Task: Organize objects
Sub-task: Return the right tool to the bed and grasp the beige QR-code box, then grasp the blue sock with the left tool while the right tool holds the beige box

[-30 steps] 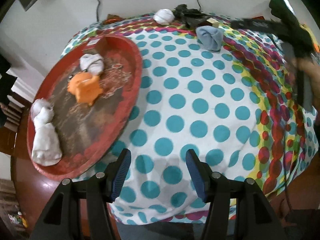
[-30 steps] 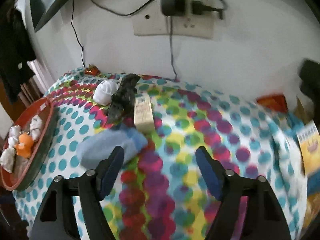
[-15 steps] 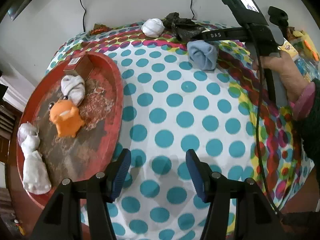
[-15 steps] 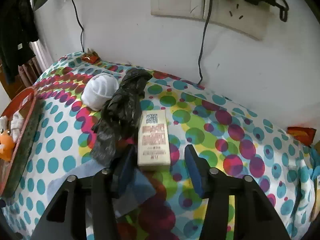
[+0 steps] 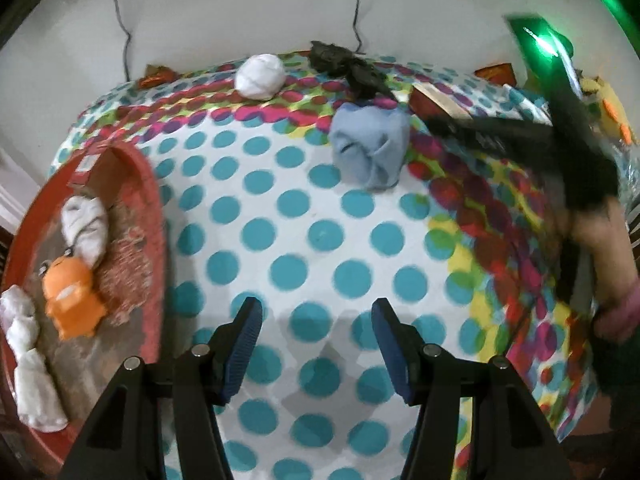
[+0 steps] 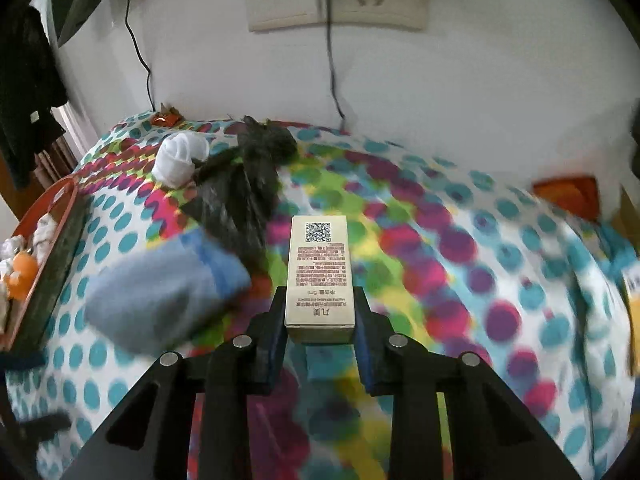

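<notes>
Cardboard, pale gold and printed with a QR code: that small oblong box [image 6: 320, 276] sits clamped by its near end between the closed-in jaws of your right gripper [image 6: 320, 334], so the pick looks made, and the next move would be to carry it left to the round red tray [image 5: 154, 216] and clear the rim before letting go. Your left gripper [image 5: 316, 334] hangs wide open and empty over the polka-dot cloth [image 5: 320, 236]. Only the right view shows the grasp; only the left view shows the tray's floor, with the orange toy figure [image 5: 72, 300] and white rolled socks [image 5: 86, 226].

Black tool [image 6: 320, 332], blue pads [image 5: 246, 346], silver screws
</notes>
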Action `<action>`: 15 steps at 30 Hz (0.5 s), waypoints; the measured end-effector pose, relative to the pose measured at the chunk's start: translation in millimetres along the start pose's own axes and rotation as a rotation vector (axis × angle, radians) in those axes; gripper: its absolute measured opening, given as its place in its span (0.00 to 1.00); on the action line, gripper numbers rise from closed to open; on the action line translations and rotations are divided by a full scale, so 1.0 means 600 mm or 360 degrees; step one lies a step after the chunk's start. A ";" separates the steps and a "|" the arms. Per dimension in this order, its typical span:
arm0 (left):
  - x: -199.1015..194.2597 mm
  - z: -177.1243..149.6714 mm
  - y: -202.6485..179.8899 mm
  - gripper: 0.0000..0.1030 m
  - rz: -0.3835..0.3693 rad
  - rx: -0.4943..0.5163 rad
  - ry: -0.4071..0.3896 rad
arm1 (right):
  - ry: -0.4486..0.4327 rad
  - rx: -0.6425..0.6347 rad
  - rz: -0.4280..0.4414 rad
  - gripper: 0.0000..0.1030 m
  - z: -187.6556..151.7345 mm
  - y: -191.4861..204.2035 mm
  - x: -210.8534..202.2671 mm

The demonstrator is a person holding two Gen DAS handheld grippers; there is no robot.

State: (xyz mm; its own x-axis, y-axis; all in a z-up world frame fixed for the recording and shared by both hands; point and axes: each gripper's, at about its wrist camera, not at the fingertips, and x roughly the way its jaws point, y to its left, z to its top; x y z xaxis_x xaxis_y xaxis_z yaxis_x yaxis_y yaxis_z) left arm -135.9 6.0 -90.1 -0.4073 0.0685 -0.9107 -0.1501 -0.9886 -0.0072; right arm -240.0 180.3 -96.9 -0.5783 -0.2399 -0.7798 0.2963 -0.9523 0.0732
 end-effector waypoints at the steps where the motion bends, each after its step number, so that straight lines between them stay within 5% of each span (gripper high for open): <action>1: 0.002 0.008 -0.004 0.57 -0.0001 0.0003 -0.0004 | 0.0001 0.0001 -0.0004 0.27 -0.009 -0.004 -0.007; 15: 0.022 0.140 -0.061 0.57 -0.0023 0.0098 -0.0088 | -0.0003 -0.0022 -0.0067 0.30 -0.031 -0.007 -0.022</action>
State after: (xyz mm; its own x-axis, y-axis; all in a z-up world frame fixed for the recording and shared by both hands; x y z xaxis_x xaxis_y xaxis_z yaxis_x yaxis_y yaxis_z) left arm -211.6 54.3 -66.8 -0.4537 0.0916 -0.8864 -0.2105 -0.9776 0.0067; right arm -219.8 191.0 -98.5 -0.5920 -0.1998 -0.7808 0.2820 -0.9589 0.0316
